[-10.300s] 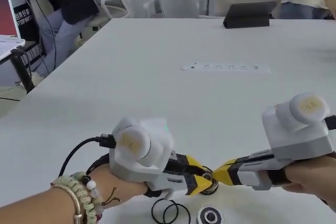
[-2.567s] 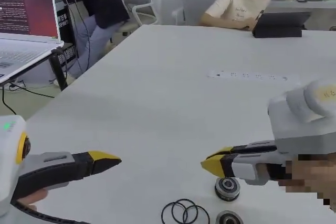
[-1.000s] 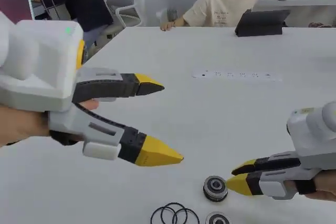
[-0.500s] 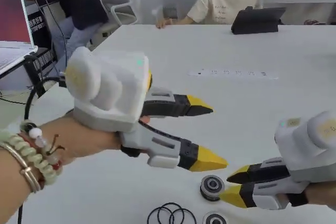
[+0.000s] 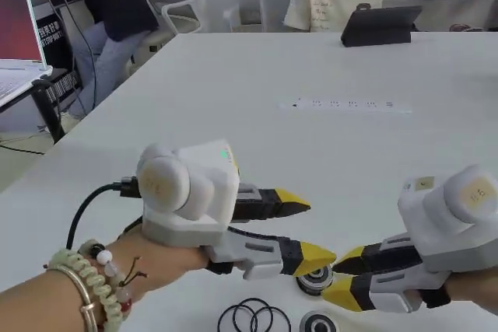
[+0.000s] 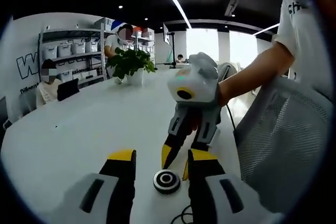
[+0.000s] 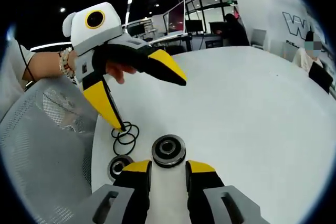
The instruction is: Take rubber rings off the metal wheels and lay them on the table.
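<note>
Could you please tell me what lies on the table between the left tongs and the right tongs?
A metal wheel lies between the left tongs and the right tongs, as the right gripper view shows.

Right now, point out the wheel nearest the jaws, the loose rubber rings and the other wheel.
Nearest wheel (image 7: 169, 150): right gripper view, its centre hub.
Loose rubber rings (image 7: 125, 135): right gripper view, where they overlap.
Other wheel (image 7: 120, 166): right gripper view, its top face.
</note>
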`<state>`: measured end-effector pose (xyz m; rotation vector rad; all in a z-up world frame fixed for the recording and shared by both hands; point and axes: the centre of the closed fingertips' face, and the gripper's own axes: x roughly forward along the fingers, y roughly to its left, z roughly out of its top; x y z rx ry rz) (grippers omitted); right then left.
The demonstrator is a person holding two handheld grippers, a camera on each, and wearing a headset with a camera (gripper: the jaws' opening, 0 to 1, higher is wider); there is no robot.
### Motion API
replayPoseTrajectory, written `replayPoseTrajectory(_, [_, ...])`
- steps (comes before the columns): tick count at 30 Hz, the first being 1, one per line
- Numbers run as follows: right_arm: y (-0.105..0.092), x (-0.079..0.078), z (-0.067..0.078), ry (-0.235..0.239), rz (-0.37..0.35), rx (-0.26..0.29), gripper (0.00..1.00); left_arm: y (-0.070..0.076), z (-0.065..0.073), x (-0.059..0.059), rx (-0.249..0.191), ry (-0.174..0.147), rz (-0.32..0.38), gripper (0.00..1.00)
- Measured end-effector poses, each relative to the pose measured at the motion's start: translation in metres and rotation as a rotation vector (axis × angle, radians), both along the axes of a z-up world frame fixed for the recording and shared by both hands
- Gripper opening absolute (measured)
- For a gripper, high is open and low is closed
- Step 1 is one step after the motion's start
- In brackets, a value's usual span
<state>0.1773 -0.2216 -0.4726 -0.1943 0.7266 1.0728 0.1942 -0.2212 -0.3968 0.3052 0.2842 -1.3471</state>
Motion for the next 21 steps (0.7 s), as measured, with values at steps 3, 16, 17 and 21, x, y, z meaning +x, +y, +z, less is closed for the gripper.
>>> replayPoseTrajectory(3, [0.002, -0.001, 0.000, -0.004, 0.007, -0.008, 0.23, 0.002, -0.014, 0.001, 0.049, -0.004, 0.001, 0.30])
replayPoseTrajectory(16, [0.006, 0.000, -0.002, -0.014, 0.015, -0.015, 0.21, 0.007, -0.043, 0.004, 0.148, -0.013, 0.028, 0.16])
replayPoseTrajectory(17, [0.005, 0.000, -0.002, -0.017, 0.014, -0.016, 0.21, 0.007, -0.044, 0.003, 0.148, -0.009, 0.028, 0.16])
replayPoseTrajectory(21, [0.005, 0.001, -0.003, -0.023, 0.016, -0.022, 0.19, 0.006, -0.052, -0.003, 0.159, 0.015, 0.006, 0.16])
